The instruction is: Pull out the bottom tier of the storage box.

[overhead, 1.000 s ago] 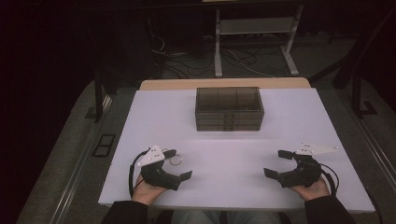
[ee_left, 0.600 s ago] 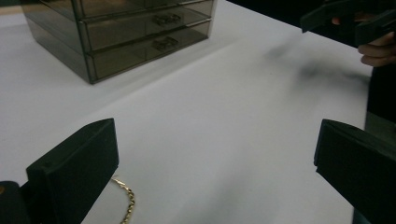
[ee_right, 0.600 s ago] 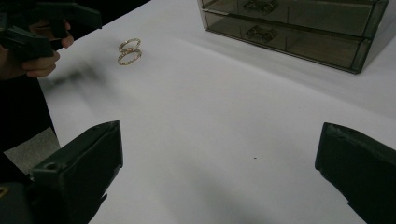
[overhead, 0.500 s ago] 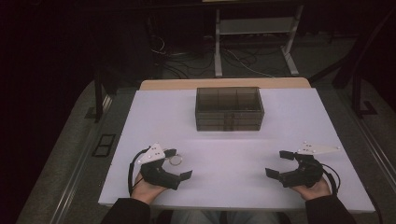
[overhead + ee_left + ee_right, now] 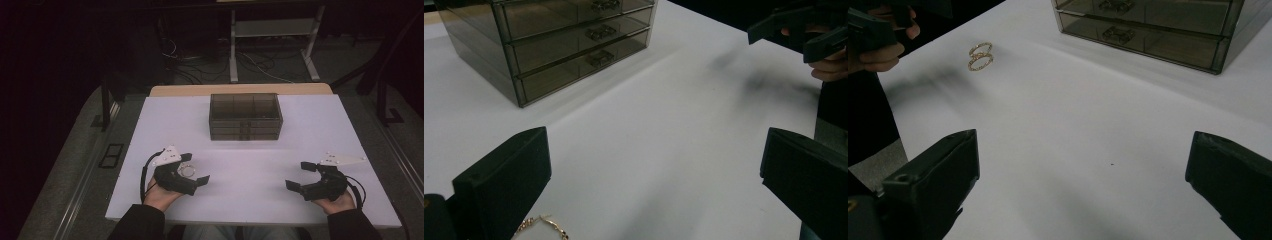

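Currently on the white surface (image 5: pixel 250 165): 1 smoked-clear drawer box (image 5: pixel 245 116) with 3 drawers, toward the far edge at centre. 1 gold bracelet (image 5: pixel 186 170), lying in loops near the front left, just beside the left gripper (image 5: pixel 194 168). Left gripper: held low in the person's left hand (image 5: pixel 159 192), pointing inward to the right, jaws spread wide, holding nothing. Right gripper (image 5: pixel 299 175): held low in the right hand (image 5: pixel 336 201) at the front right, pointing inward to the left, jaws spread wide, holding nothing. Both grippers well apart.
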`<state>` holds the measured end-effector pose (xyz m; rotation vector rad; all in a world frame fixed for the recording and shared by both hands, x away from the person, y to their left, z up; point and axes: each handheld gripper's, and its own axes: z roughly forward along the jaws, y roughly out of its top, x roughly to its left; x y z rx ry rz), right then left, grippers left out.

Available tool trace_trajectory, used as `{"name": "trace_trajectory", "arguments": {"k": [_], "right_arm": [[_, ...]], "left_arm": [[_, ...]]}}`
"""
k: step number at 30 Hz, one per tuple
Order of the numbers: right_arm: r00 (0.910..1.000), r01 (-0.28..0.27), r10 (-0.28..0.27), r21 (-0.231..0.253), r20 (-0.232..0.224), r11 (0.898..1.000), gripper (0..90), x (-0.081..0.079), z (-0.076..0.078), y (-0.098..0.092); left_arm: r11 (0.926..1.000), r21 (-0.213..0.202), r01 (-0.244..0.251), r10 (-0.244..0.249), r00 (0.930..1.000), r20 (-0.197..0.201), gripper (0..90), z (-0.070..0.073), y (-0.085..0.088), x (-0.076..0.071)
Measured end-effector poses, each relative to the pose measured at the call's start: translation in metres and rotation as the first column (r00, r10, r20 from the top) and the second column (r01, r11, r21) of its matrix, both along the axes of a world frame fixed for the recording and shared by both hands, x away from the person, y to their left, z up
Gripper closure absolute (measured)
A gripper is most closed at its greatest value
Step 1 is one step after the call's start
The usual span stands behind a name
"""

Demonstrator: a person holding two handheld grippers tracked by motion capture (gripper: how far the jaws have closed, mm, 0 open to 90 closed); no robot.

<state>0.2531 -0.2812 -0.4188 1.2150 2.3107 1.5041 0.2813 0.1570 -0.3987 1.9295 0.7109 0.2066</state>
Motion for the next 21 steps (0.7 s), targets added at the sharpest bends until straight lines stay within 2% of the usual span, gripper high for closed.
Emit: {"name": "trace_trajectory", "arguments": {"k": [8, 13, 21], "right_arm": [[0.9999, -0.015, 0.015, -0.014, -0.005, 1.0, 0.2, 0.0, -0.001, 0.002], [0.9999, -0.016, 0.015, -0.016, -0.007, 1.0, 0.2, -0.001, -0.001, 0.003], [0.9998, -0.022, 0.022, -0.021, -0.004, 1.0, 0.2, 0.0, -0.001, 0.003]], "left_arm": [[1.0, 0.008, -0.001, 0.001, 1.0, -0.001, 0.0, 0.006, -0.007, 0.008], [0.9999, 0.007, -0.008, 0.008, 0.9998, -0.018, 0.0, 0.007, -0.009, 0.014], [0.9991, -0.016, -0.04, 0.04, 0.9985, -0.037, 0.0, 0.011, -0.014, 0.022]]}}
